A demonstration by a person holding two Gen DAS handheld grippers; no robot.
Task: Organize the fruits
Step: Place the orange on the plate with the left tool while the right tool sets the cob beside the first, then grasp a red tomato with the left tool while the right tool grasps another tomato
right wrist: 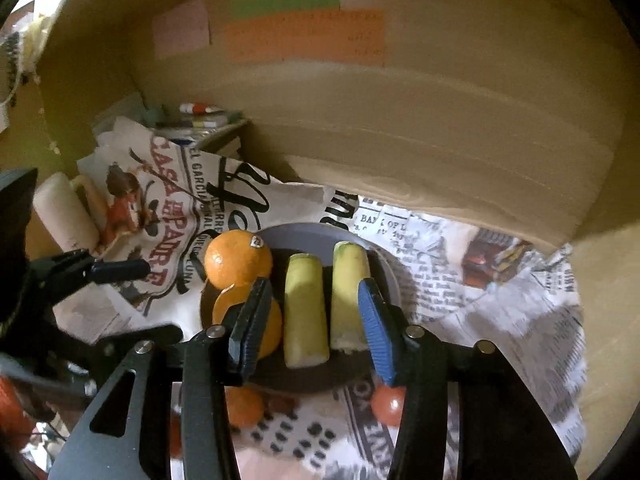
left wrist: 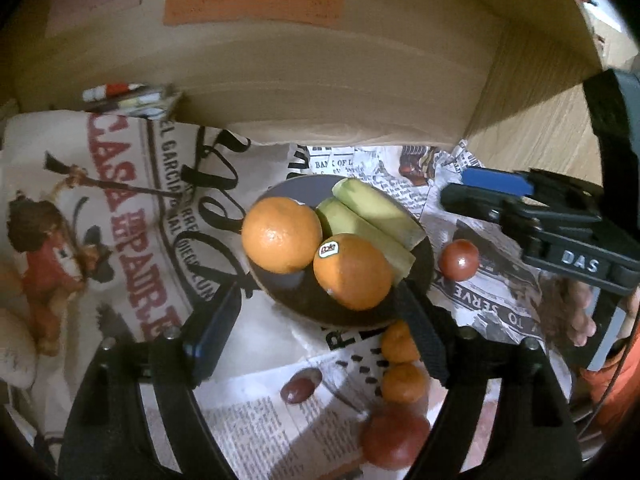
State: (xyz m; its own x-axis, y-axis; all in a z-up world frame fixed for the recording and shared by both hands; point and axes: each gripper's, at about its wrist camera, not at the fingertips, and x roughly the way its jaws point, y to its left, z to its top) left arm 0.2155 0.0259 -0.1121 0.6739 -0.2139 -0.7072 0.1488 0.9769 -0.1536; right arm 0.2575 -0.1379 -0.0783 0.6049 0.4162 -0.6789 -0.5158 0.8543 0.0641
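A dark plate holds two oranges and two yellow-green banana pieces. My left gripper is open and empty, hovering over the plate's near edge. My right gripper is open and empty above the plate, its fingers either side of the banana pieces; it also shows in the left wrist view. Two small tangerines, a red tomato, a larger red fruit and a dark plum lie on the newspaper off the plate.
A wooden board wall stands close behind the plate. A printed cloth bag lies at the left, with small boxes behind it. A cream roll sits at the far left. Crumpled newspaper spreads to the right.
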